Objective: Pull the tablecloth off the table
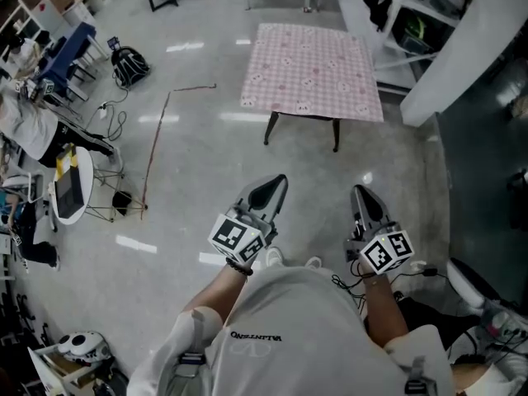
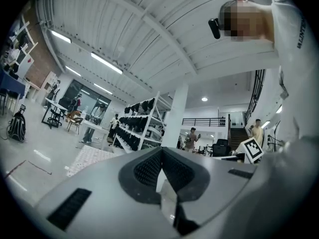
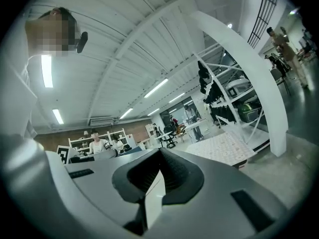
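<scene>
The pink patterned tablecloth (image 1: 312, 68) lies spread flat over the tabletop in the upper middle of the head view. Its edges hang just over the sides, and the table's dark legs (image 1: 271, 128) show beneath. The person stands well apart from it, across a stretch of bare grey floor (image 1: 190, 172).

Both tools sit low in the frame, close to the body. The left gripper (image 1: 279, 181) and the right gripper (image 1: 360, 191) point toward the table, each with its fingers pressed together on nothing. They look carried rather than working, since the cloth is out of reach from here.

Around the table, a white shelving rack (image 1: 412, 15) crowds its right side at the upper right. A black backpack (image 1: 129, 64) and a thin rod (image 1: 155, 151) lie off to the left. The near edge of the table looks open to approach.
</scene>
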